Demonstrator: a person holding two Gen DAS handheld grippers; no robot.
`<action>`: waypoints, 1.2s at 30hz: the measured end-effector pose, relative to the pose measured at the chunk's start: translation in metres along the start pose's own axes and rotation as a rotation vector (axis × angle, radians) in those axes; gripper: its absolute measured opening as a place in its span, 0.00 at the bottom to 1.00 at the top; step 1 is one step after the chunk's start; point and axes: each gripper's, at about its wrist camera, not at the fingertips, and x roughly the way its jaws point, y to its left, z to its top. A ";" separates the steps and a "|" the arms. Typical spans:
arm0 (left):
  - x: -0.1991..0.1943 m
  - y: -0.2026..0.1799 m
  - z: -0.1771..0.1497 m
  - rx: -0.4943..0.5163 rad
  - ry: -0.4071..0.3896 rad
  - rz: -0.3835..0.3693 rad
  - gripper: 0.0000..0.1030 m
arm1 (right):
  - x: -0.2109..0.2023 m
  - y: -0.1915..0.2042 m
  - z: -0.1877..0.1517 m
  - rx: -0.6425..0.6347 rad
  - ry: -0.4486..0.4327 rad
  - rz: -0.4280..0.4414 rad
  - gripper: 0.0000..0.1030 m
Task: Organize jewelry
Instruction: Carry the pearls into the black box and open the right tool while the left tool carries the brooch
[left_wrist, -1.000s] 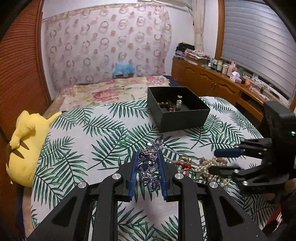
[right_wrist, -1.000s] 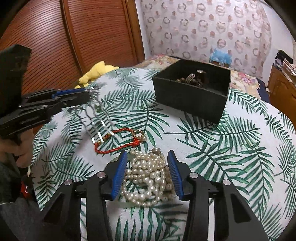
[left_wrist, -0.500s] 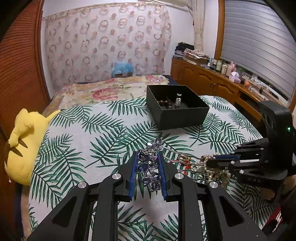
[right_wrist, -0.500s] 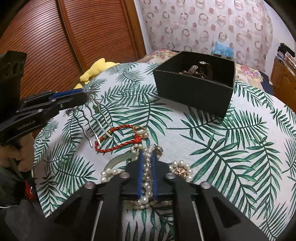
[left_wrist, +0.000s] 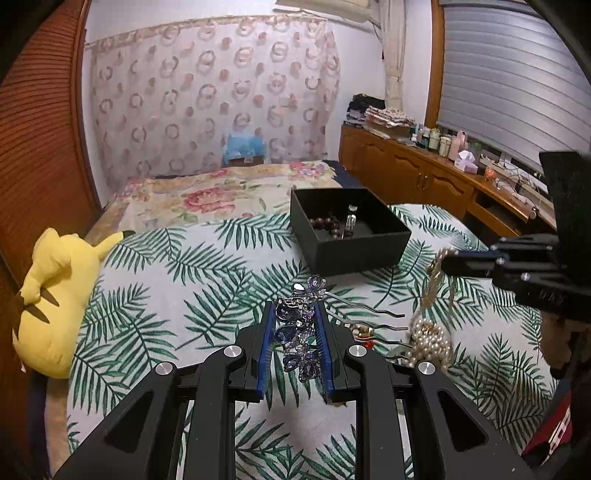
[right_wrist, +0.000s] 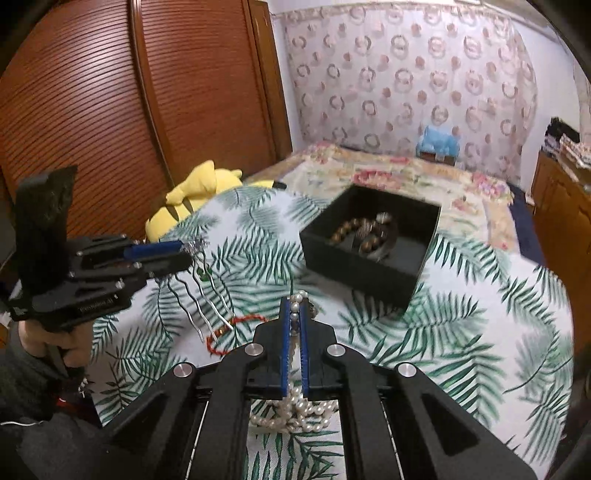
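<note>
1. The leaf-print cloth (right_wrist: 461, 332) covers the table; nothing on it looks fixed down, so a dragged strand could pull neighbours along.
2. The black box (right_wrist: 369, 273) sits beyond both grippers, with beads already inside.
3. The left gripper (left_wrist: 295, 332) is clamped on the purple jewelled hair comb (left_wrist: 299, 325), its prongs pointing toward the red cord bracelet (right_wrist: 236, 325) (snag risk).
4. The right gripper (right_wrist: 293, 332) pinches the pearl necklace (right_wrist: 295, 410); loose loops dangle and may catch or slip.
</note>
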 end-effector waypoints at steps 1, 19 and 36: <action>-0.001 -0.001 0.001 0.002 -0.004 -0.001 0.19 | -0.004 0.000 0.004 -0.007 -0.010 -0.004 0.05; 0.028 -0.002 0.049 0.049 -0.022 -0.011 0.19 | -0.033 -0.020 0.087 -0.087 -0.138 -0.022 0.05; 0.078 0.010 0.095 0.036 -0.004 -0.012 0.19 | 0.024 -0.083 0.108 -0.007 -0.085 -0.014 0.06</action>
